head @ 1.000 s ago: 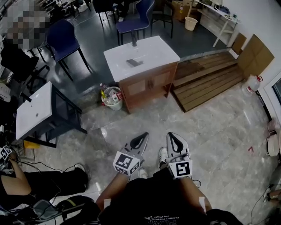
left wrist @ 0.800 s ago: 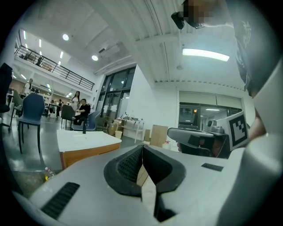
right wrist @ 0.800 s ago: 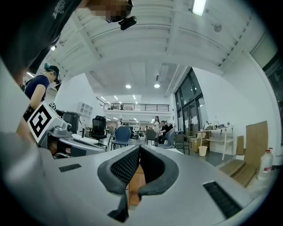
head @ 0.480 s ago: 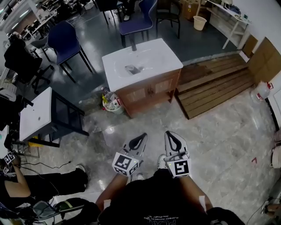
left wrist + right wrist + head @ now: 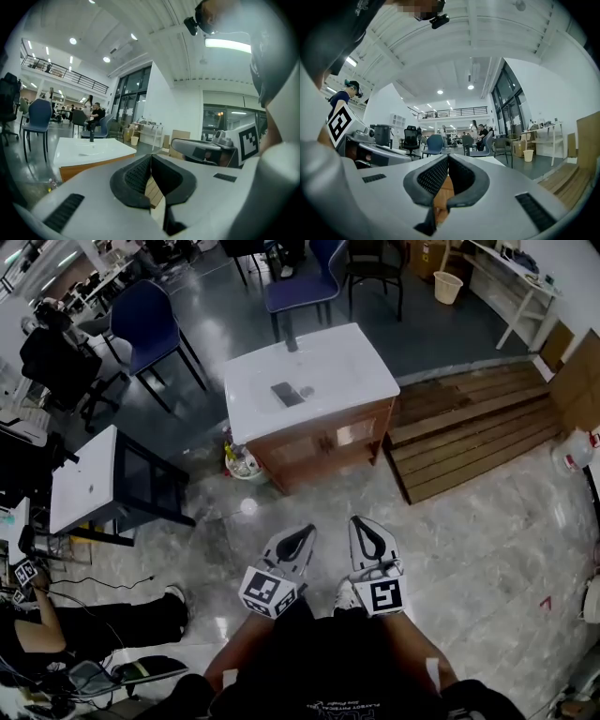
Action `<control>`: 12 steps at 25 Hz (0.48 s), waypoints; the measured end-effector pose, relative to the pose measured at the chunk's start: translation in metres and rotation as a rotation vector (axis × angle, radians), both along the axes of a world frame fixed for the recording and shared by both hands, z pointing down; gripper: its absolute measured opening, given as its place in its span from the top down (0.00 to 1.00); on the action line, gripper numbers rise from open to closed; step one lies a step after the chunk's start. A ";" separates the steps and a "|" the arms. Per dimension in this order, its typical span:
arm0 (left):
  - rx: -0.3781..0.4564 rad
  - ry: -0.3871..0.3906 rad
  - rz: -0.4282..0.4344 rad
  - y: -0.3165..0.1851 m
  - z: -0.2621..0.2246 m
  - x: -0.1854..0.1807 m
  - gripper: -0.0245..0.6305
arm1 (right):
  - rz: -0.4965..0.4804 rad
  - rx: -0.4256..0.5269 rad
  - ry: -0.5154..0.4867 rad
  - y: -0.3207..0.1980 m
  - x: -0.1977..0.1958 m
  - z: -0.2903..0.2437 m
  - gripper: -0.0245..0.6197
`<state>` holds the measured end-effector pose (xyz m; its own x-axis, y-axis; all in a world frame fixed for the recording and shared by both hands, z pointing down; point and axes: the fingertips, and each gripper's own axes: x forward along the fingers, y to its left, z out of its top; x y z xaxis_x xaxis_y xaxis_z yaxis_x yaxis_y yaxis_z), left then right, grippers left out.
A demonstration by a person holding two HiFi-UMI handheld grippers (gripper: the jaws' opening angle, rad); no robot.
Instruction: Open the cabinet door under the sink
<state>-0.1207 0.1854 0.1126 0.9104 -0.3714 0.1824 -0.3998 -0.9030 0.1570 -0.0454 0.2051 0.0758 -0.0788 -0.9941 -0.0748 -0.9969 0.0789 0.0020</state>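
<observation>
A white sink (image 5: 314,379) with a black tap sits on a brown wooden cabinet (image 5: 323,448) whose two doors are closed, in the upper middle of the head view. Both grippers are held out side by side well short of it, above the marble floor. My left gripper (image 5: 302,534) points at the cabinet with its jaws together and nothing between them. My right gripper (image 5: 367,527) is alongside, also shut and empty. In the left gripper view the sink (image 5: 89,151) lies ahead to the left of the left gripper (image 5: 150,158). The right gripper (image 5: 447,159) shows brown wood past its tips.
A bin of rubbish (image 5: 240,465) stands at the cabinet's left corner. A wooden pallet (image 5: 478,427) lies to its right. A second white-topped black stand (image 5: 103,486) is at left, blue chairs (image 5: 150,324) behind. A seated person's legs (image 5: 84,626) stretch along the lower left.
The sink cabinet has come closer and lower in the head view as I walked toward it. Both grippers keep the same side-by-side pose, still shut.
</observation>
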 end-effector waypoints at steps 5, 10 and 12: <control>-0.017 0.005 -0.035 -0.029 0.006 0.008 0.93 | -0.038 0.031 0.006 -0.038 0.007 -0.005 0.92; -0.018 -0.002 -0.056 -0.074 0.020 0.012 0.93 | -0.033 0.016 0.000 -0.082 0.014 -0.001 0.92; -0.013 0.004 -0.059 -0.096 0.022 0.016 0.93 | -0.034 0.004 0.011 -0.103 0.017 0.001 0.93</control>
<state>-0.1045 0.0891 0.1350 0.8876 -0.4222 0.1844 -0.4519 -0.8756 0.1705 -0.0280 0.1018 0.0767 -0.1133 -0.9905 -0.0782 -0.9935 0.1126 0.0137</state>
